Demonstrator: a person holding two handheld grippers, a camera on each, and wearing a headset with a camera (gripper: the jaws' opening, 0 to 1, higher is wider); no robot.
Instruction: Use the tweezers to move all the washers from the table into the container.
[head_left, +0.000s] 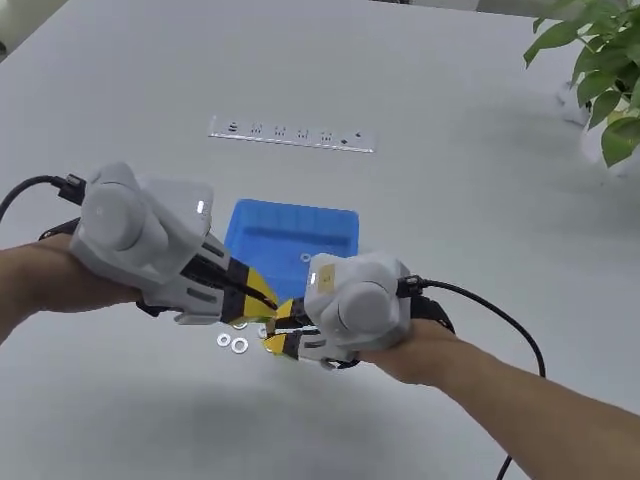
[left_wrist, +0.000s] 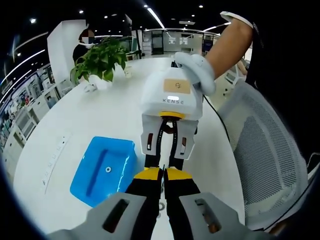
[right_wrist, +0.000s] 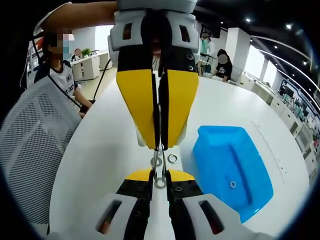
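- The right tool (right_wrist: 160, 176) rises from the bottom edge, its yellow-tipped jaws close together with a narrow gap between them.
- The left tool (right_wrist: 159, 146) comes down from the top, its yellow jaws pressed on thin metal tweezers (right_wrist: 160, 153).
- The tweezers' ends reach down between the right tool's jaws.
- Three washers (right_wrist: 172, 158) lie on the white bench (right_wrist: 100, 150) around those ends.
- A blue container (right_wrist: 220, 150) sits just right of them, with one washer (right_wrist: 232, 184) inside.
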